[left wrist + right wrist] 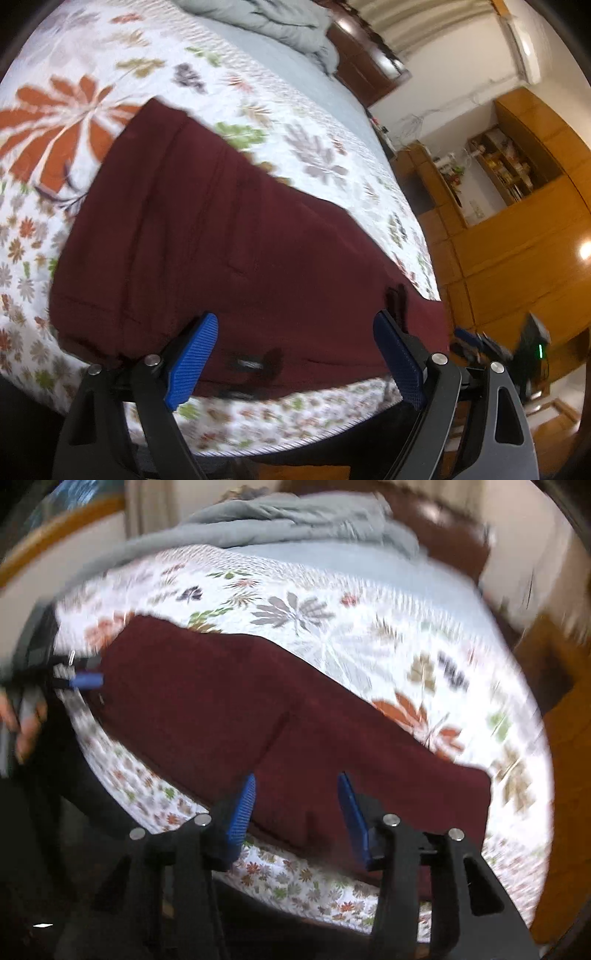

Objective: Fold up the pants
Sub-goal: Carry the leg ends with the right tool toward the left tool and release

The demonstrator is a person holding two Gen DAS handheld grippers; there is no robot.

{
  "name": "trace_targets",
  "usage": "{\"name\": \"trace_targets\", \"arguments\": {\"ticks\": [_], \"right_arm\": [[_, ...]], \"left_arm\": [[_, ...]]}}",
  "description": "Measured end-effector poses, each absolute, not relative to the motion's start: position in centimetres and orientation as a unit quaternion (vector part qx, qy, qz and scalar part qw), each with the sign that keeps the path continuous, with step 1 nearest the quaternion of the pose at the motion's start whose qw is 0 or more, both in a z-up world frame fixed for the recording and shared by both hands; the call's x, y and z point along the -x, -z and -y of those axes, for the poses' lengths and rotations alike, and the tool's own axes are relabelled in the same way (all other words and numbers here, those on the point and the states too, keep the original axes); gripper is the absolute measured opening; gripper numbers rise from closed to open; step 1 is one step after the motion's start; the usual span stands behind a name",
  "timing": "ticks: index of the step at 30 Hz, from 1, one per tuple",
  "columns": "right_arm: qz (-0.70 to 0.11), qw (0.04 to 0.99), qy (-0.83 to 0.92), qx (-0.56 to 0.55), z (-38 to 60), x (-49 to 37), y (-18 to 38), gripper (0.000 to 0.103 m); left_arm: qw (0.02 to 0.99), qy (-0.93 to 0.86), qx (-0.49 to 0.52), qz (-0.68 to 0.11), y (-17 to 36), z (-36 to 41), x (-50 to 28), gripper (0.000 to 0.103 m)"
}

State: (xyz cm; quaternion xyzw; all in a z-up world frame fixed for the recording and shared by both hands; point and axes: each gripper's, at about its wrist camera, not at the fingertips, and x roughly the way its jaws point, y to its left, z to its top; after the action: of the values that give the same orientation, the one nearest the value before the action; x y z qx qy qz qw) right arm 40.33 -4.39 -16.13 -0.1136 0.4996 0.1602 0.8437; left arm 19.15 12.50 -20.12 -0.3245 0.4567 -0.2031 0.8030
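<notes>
The maroon pants (221,240) are lying flat on the bed, spread over the leaf-print quilt (314,147), close to the near edge of the bed. They are looking doubled over lengthwise, with a seam line running across the cloth (280,720). One end is sitting squared off near the quilt's edge (472,805); a dark drawstring or tag (251,363) is showing at the pants' near edge.

You are holding the left tongs (295,354) spread wide, blue pads (192,362) well apart, nothing between them. They are hovering just above the near edge of the pants; whether the tips are touching cloth cannot be told.

You are holding the right tongs (297,812) also parted, with a narrower gap, blue fingers (242,808) framing the near edge of the pants. No cloth is being gripped there. Contact with the fabric cannot be told; both views are motion-blurred.

In the right wrist view the left tongs (86,681) are appearing beside the far-left end of the pants, with your hand (22,720) behind them.

Beyond the pants, a grey duvet (288,517) is lying bunched at the head of the bed against a dark headboard (365,70). Wooden cabinets (517,221) are standing past the bed's side.
</notes>
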Motion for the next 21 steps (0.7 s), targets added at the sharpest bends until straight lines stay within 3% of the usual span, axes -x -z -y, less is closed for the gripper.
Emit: {"name": "trace_targets", "arguments": {"ticks": [4, 5, 9, 10, 17, 21], "right_arm": [[-0.545, 0.796, -0.253, 0.078, 6.7, -46.0, 14.4, 0.083], [-0.567, 0.772, -0.280, 0.070, 6.8, -47.9, 14.6, 0.084], [-0.640, 0.685, -0.338, 0.081, 6.0, -55.3, 16.4, 0.081], [-0.661, 0.654, -0.354, 0.098, 5.3, -56.9, 17.4, 0.075], [-0.716, 0.495, -0.445, 0.210, 0.1, -58.5, 22.9, 0.061], [-0.727, 0.432, -0.482, 0.231, -1.1, -58.1, 25.4, 0.059]], "left_arm": [[0.767, 0.278, 0.371, -0.443, 18.2, -7.7, -18.7, 0.087], [0.751, 0.303, 0.385, -0.443, 18.4, -4.9, -18.6, 0.087], [0.708, 0.342, 0.397, -0.474, 20.4, 3.4, -19.2, 0.087], [0.703, 0.342, 0.404, -0.476, 21.0, 4.8, -19.7, 0.086], [0.678, 0.332, 0.411, -0.511, 22.8, 7.8, -23.4, 0.087], [0.660, 0.338, 0.402, -0.537, 23.9, 8.7, -24.6, 0.087]]}}
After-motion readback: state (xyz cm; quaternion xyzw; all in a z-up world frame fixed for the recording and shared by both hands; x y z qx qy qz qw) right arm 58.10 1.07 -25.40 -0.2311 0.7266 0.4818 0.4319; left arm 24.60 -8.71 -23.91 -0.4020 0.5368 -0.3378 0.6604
